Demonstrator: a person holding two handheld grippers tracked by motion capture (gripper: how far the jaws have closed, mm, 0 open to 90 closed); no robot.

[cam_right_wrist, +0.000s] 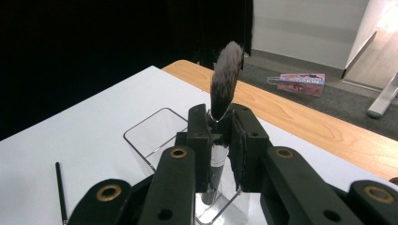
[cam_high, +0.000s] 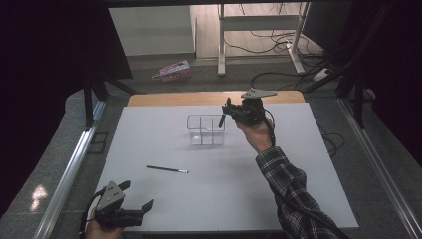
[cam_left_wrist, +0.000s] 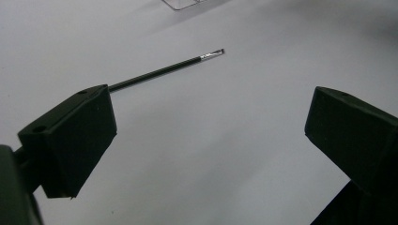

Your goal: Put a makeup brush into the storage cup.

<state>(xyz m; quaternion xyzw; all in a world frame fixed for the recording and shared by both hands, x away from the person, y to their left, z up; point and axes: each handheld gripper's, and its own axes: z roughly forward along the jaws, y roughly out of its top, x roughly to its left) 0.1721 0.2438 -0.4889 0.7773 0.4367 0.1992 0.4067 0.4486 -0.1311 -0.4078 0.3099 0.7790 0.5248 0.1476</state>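
The right tongs (cam_right_wrist: 220,136) are clamped on a makeup brush (cam_right_wrist: 225,79), gripping it at the ferrule with the dark bristles standing up and the handle pointing down into a clear divided organizer (cam_right_wrist: 155,133). In the high view this organizer (cam_high: 206,130) sits toward the far edge of the tabletop (cam_high: 259,189), about midway along it, and the right tongs (cam_high: 230,115) hang just above its right-hand compartment.

The step in hand looks to be seating the brush in that compartment. To do it well, the brush should stay close to upright and go straight down, so the handle tip clears the thin partition instead of catching it; the light plastic would probably slide or tip under a sideways push. Releasing only once the handle rests on the bottom should keep it from toppling out.

The left tongs (cam_high: 130,199) wait spread apart and empty at the near left corner. A thin dark pencil-like brush (cam_high: 167,169) lies flat on the tabletop between them and the organizer, its silver tip (cam_left_wrist: 212,53) pointing away from the left tongs (cam_left_wrist: 209,136).
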